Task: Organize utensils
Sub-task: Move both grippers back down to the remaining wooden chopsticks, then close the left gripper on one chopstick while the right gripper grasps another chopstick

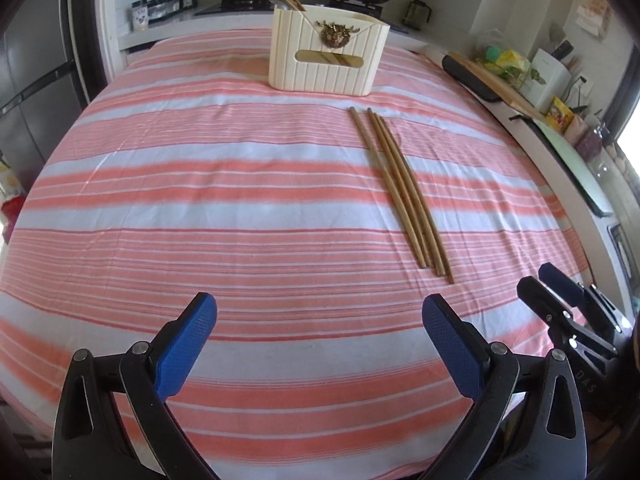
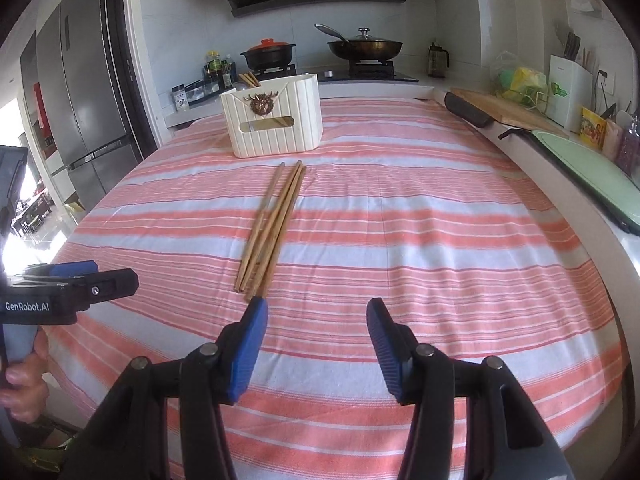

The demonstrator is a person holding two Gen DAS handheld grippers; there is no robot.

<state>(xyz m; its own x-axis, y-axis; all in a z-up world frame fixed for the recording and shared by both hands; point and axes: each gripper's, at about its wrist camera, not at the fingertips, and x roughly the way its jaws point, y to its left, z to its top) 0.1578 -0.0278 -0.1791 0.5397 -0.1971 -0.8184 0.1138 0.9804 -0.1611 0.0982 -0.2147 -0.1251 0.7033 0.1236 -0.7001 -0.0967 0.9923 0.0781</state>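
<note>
Several wooden chopsticks point(image 1: 400, 192) point(image 2: 270, 232) lie together on the striped cloth, pointing toward a cream utensil holder point(image 1: 326, 50) point(image 2: 276, 120) at the table's far side. More chopsticks and a spoon stand inside the holder. My left gripper point(image 1: 319, 312) hovers open over the near edge of the cloth, with the chopsticks ahead to its right. My right gripper point(image 2: 316, 312) is open too, nothing between its fingers; its left fingertip sits just short of the chopsticks' near ends. Each gripper shows at the edge of the other's view.
The pink-and-white striped cloth point(image 1: 200, 200) point(image 2: 440, 240) covers the table. Behind it a stove carries a red-lidded pot point(image 2: 269, 53) and a pan point(image 2: 365, 47). A cutting board point(image 2: 500, 108), a green tray and clutter line the right counter. A fridge point(image 2: 84, 112) stands left.
</note>
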